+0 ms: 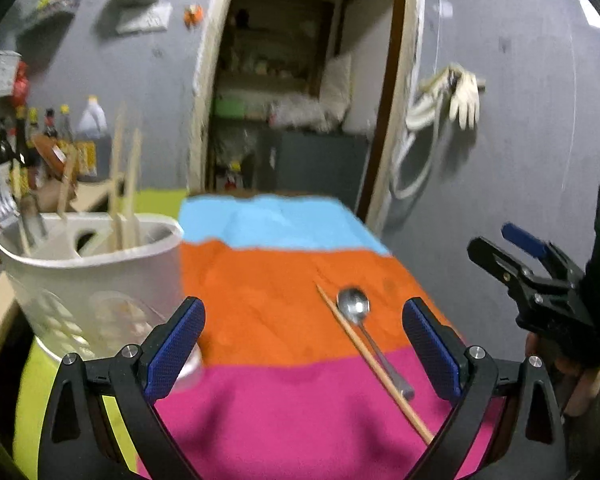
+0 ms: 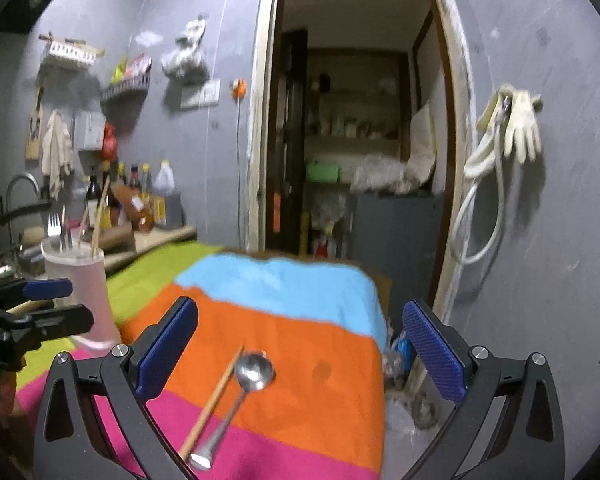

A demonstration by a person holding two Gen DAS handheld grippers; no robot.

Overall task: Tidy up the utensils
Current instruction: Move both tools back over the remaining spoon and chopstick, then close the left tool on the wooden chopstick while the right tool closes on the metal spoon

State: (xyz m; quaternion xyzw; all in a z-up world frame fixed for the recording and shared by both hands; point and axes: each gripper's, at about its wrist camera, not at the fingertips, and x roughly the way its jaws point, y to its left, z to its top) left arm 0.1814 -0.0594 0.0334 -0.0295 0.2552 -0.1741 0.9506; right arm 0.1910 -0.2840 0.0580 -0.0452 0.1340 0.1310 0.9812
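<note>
A metal spoon (image 1: 360,314) and a single wooden chopstick (image 1: 374,364) lie side by side on the striped cloth (image 1: 268,296); both also show in the right wrist view, spoon (image 2: 252,372) and chopstick (image 2: 214,398). A white utensil holder (image 1: 96,276) at the left holds chopsticks and other utensils; in the right wrist view (image 2: 82,280) forks stand in it. My left gripper (image 1: 304,344) is open and empty above the cloth, right of the holder. My right gripper (image 2: 300,352) is open and empty above the spoon and chopstick.
The cloth covers a table with its right edge (image 2: 380,360) next to a grey wall and an open doorway (image 2: 356,140). Bottles (image 2: 136,196) stand on a counter at the back left. A hose and gloves (image 2: 508,132) hang on the wall.
</note>
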